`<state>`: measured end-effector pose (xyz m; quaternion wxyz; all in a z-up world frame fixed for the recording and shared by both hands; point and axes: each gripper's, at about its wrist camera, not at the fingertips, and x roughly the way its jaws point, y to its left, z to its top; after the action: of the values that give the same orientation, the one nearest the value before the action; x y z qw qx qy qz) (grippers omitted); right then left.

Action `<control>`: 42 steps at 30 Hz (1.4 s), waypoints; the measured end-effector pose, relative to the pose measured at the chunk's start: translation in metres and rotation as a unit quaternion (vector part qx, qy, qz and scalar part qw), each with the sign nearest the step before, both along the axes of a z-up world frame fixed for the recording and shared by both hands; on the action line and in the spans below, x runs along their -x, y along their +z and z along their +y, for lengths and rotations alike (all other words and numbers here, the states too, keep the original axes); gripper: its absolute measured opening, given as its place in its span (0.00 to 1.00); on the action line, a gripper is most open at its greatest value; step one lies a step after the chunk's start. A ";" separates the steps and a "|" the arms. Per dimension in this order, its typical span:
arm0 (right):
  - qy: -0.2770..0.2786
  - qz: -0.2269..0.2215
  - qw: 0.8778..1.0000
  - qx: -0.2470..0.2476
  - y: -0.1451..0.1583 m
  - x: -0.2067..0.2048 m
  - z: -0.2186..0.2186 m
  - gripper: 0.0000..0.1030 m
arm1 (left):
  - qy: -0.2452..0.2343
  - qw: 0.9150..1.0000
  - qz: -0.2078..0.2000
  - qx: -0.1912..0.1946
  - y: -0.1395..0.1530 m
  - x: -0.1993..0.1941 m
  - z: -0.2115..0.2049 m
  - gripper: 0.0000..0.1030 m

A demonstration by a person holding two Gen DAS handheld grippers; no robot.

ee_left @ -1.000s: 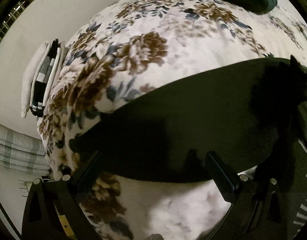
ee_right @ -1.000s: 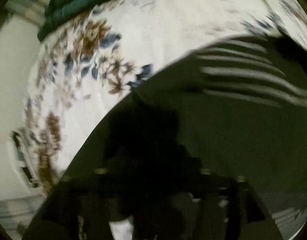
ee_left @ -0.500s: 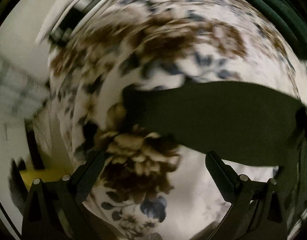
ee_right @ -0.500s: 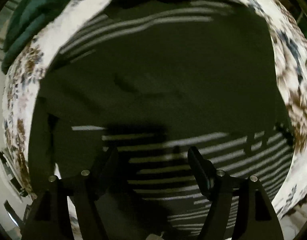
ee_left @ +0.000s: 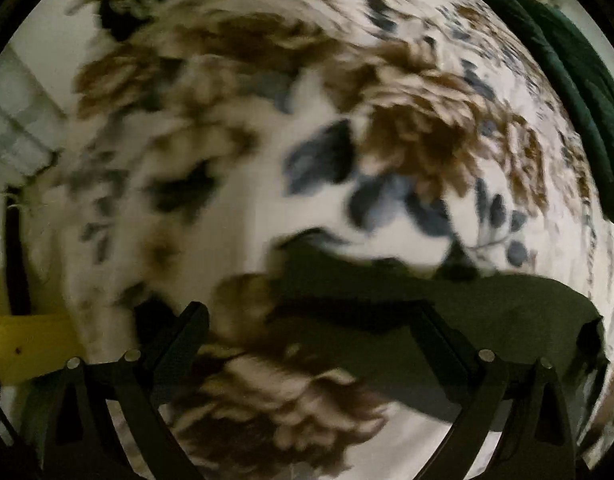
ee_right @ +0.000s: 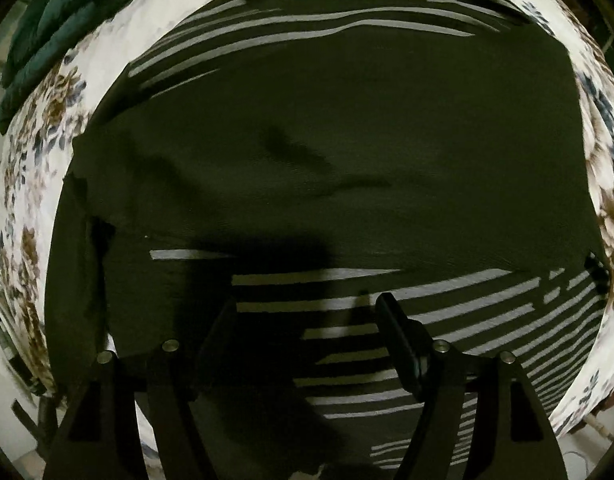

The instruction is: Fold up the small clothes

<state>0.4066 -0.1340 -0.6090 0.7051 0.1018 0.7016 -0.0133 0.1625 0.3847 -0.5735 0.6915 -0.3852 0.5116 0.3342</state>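
Note:
A dark olive garment with white stripes (ee_right: 347, 152) lies spread flat on a floral blanket (ee_right: 35, 168). My right gripper (ee_right: 303, 312) is open and empty, hovering over the striped lower part. In the blurred left wrist view, one end of the garment (ee_left: 447, 312) lies at the lower right on the blanket (ee_left: 235, 184). My left gripper (ee_left: 311, 320) is open and empty above the blanket, its right finger over the garment's edge.
A dark green rolled cloth (ee_left: 579, 92) lies along the far edge of the blanket; it also shows in the right wrist view (ee_right: 47, 28). A yellow object (ee_left: 23, 344) sits at the left beyond the blanket's edge.
My left gripper has swung left away from the garment, which now fills less of its view. My right gripper has pulled back to show the whole garment spread flat.

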 end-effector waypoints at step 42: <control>0.003 -0.036 0.999 0.030 0.018 0.019 -0.026 0.72 | 0.067 0.991 -0.101 -0.065 0.037 -0.048 0.023 0.08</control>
<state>0.3881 -0.1597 -0.5909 0.7329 0.0788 0.6751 -0.0287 0.2107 0.4079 -0.5361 0.7391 -0.4044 0.3894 0.3721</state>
